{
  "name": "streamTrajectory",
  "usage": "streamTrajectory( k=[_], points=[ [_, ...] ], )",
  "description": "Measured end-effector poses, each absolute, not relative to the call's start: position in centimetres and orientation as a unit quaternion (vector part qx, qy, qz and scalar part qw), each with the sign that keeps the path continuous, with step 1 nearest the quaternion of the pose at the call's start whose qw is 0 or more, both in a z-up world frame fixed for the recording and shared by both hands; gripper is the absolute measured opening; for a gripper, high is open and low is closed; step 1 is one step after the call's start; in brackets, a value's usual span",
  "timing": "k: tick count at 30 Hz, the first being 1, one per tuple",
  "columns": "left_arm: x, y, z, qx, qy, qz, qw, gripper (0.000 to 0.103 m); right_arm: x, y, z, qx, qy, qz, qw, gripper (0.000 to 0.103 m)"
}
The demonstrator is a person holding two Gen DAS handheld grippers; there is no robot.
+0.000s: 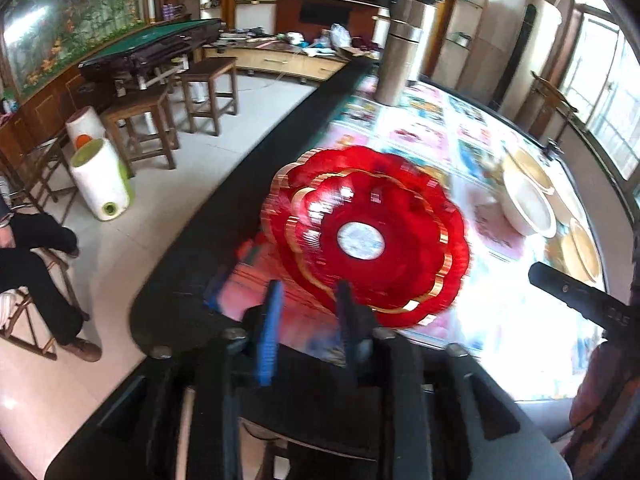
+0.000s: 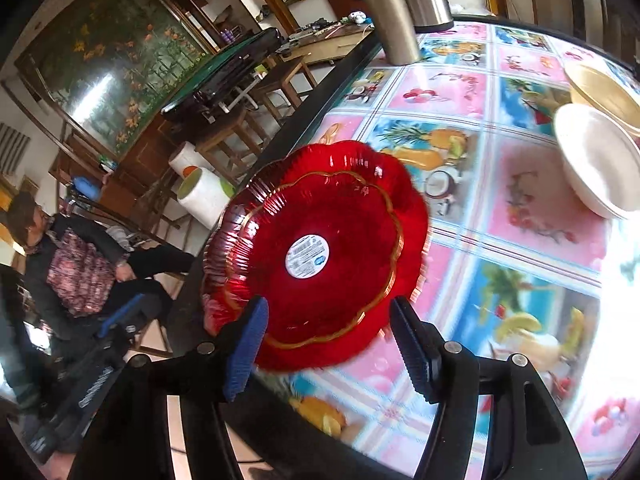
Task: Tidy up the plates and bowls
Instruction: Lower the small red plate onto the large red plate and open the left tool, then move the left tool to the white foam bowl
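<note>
Two red scalloped plates with gold rims lie stacked, slightly offset, near the table's dark edge; the top plate [image 1: 400, 272] [image 2: 344, 216] carries a round white sticker. My left gripper [image 1: 308, 286] hovers at the stack's near rim, jaws a little apart, and no pad visibly presses on the plate. My right gripper [image 2: 328, 308] stands open, its fingers straddling the near rim without touching it. A white bowl [image 1: 528, 208] [image 2: 600, 164] and golden plates [image 1: 532, 168] [image 2: 604, 88] sit at the right.
The table [image 2: 532, 256] wears a glossy fruit-patterned cloth with a black border [image 1: 240, 208]. Steel flasks [image 1: 400, 40] [image 2: 388, 16] stand at the far end. On the floor side are wooden stools [image 1: 140, 128], white bins [image 1: 104, 180] and a seated person [image 2: 80, 272].
</note>
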State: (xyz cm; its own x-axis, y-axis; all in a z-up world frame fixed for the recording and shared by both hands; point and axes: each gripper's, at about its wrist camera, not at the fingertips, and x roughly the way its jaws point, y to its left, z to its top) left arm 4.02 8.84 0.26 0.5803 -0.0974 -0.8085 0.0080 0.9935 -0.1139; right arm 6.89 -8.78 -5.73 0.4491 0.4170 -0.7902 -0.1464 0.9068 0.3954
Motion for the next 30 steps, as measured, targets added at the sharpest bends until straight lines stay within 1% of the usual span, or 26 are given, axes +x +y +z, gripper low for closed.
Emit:
streamTrajectory(
  k=[1, 4, 6, 7, 8, 10, 13, 16, 17, 18, 21, 23, 25, 26, 28, 30],
  points=[
    [3.9, 8.2, 0.2, -0.049, 0.458, -0.038, 0.887, 0.041, 6.2, -9.7, -5.2, 0.140, 0.491, 0.170, 0.843, 0.065],
    [3.5, 5.1, 0.4, -0.032, 0.459, -0.078, 0.884, 0.042, 4.2, -13.0, -4.6, 0.140, 0.463, 0.153, 0.861, 0.069],
    [3.0, 2.3, 0.5, -0.013, 0.455, -0.112, 0.883, 0.042, 2.7, -16.3, -5.0, 0.149, 0.448, 0.120, 0.873, 0.070],
    [2.8, 1.2, 0.5, -0.005, 0.454, -0.127, 0.882, 0.046, 1.9, -18.4, -5.4, 0.159, 0.438, 0.100, 0.879, 0.070],
    [2.5, -0.4, 0.4, 0.003, 0.451, -0.148, 0.880, 0.054, 1.0, -20.5, -5.8, 0.174, 0.426, 0.080, 0.884, 0.070],
    [1.9, -3.1, 0.1, 0.017, 0.451, -0.180, 0.874, 0.064, -0.5, -23.3, -6.8, 0.192, 0.408, 0.056, 0.891, 0.071],
    [2.1, -6.8, -0.6, 0.029, 0.470, -0.229, 0.852, 0.064, -2.9, -26.8, -7.9, 0.203, 0.380, 0.026, 0.902, 0.071],
    [3.0, -9.1, -0.9, 0.007, 0.499, -0.269, 0.824, 0.064, -4.9, -28.8, -8.4, 0.205, 0.354, 0.015, 0.912, 0.072],
    [3.3, -9.4, -0.9, -0.004, 0.506, -0.275, 0.817, 0.064, -5.2, -29.3, -8.5, 0.205, 0.348, 0.009, 0.915, 0.076],
    [3.8, -9.7, -0.9, -0.020, 0.516, -0.279, 0.810, 0.064, -5.1, -29.6, -8.5, 0.207, 0.349, 0.004, 0.914, 0.077],
    [4.8, -9.8, -0.6, -0.047, 0.523, -0.279, 0.804, 0.064, -4.0, -31.5, -8.3, 0.243, 0.353, 0.010, 0.904, 0.077],
    [4.9, -9.6, -0.5, -0.052, 0.523, -0.271, 0.806, 0.068, -3.0, -32.8, -7.8, 0.279, 0.353, 0.028, 0.893, 0.077],
    [4.9, -9.4, -0.9, -0.052, 0.527, -0.261, 0.807, 0.069, -1.6, -34.0, -7.2, 0.308, 0.351, 0.046, 0.883, 0.078],
    [5.0, -9.2, -1.2, -0.051, 0.531, -0.256, 0.806, 0.069, -0.7, -34.4, -7.0, 0.322, 0.350, 0.058, 0.878, 0.080],
    [5.2, -9.1, -1.9, -0.047, 0.540, -0.244, 0.805, 0.069, 1.1, -35.0, -6.9, 0.352, 0.352, 0.082, 0.863, 0.080],
    [5.5, -9.1, -2.2, -0.040, 0.547, -0.234, 0.803, 0.069, 2.8, -35.6, -6.7, 0.389, 0.340, 0.102, 0.850, 0.084]
  ],
)
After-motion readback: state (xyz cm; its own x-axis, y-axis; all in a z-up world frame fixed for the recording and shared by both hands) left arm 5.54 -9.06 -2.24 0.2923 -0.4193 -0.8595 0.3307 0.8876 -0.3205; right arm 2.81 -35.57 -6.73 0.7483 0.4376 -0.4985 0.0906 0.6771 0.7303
